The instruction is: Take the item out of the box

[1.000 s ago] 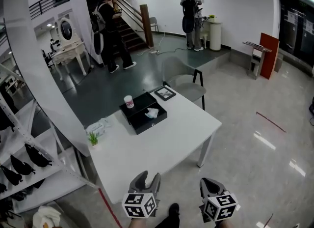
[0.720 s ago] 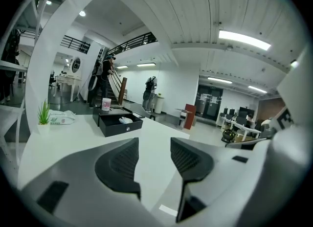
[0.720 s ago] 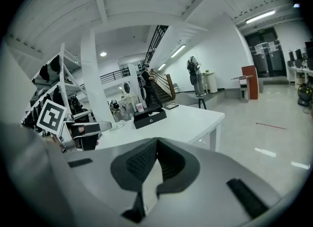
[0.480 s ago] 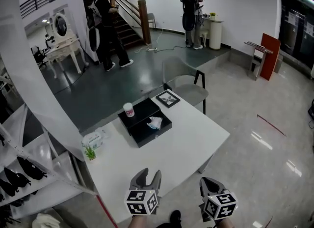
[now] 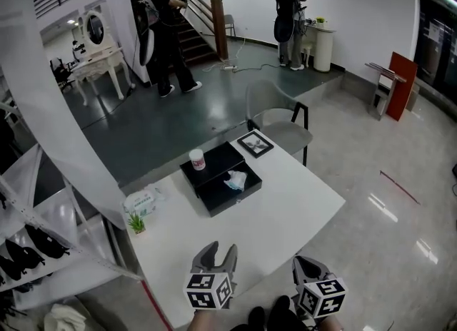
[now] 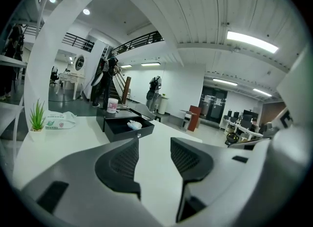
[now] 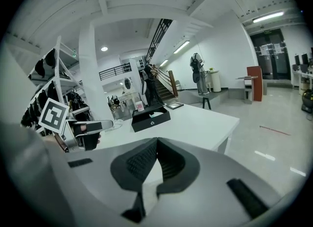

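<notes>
A black open box stands on the far part of the white table, with a crumpled white item lying in its tray. My left gripper hangs over the table's near edge, open and empty, well short of the box. Beside it, my right gripper is shut with nothing between its jaws. In the left gripper view the box and the item lie ahead beyond the open gripper. In the right gripper view the box is farther off, past the shut gripper.
A white cup with a red label stands on the box's raised part. A framed picture lies behind the box. A wipes pack and a small plant sit at the table's left. A chair stands behind, shelving at left.
The head view has shifted, so the table and box now sit a little lower and further right. Both grippers keep their places at the bottom edge, jaws unchanged.
</notes>
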